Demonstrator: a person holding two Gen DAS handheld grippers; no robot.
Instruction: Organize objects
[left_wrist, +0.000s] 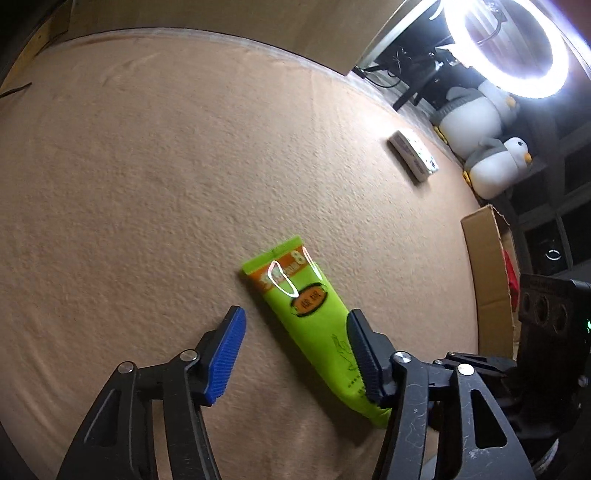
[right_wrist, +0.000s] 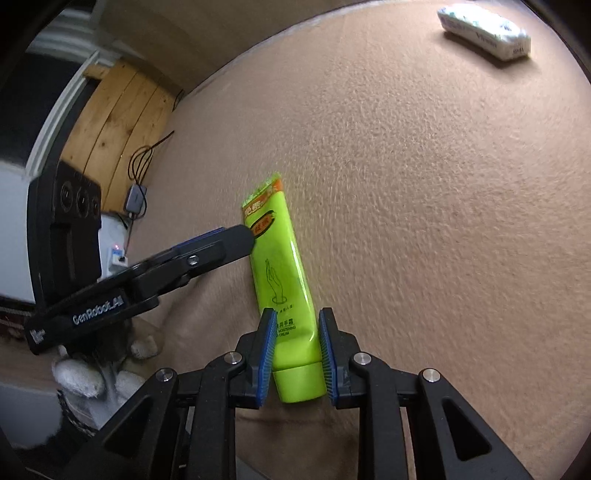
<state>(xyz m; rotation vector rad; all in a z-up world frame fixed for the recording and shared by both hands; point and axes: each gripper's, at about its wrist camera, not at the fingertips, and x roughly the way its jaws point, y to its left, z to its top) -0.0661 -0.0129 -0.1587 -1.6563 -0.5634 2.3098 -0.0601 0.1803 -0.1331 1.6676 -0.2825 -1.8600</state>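
A lime-green hand cream tube (left_wrist: 306, 314) with an orange label lies on the beige blanket (left_wrist: 166, 166). My left gripper (left_wrist: 295, 354) is open; the tube runs between its blue pads, close to the right one. In the right wrist view the tube (right_wrist: 280, 266) points away from me, and my right gripper (right_wrist: 297, 354) is shut on its cap end, blue pads against both sides. The left gripper's finger (right_wrist: 207, 251) reaches the tube from the left there. A white tissue pack (right_wrist: 484, 31) lies far off; it also shows in the left wrist view (left_wrist: 413, 155).
A cardboard box (left_wrist: 491, 280) stands at the blanket's right edge, with something red inside. Two plush penguins (left_wrist: 480, 140) sit beyond the edge under a ring light (left_wrist: 506, 48). Wooden planks (right_wrist: 118, 125), cables and a charger lie off the blanket's left side.
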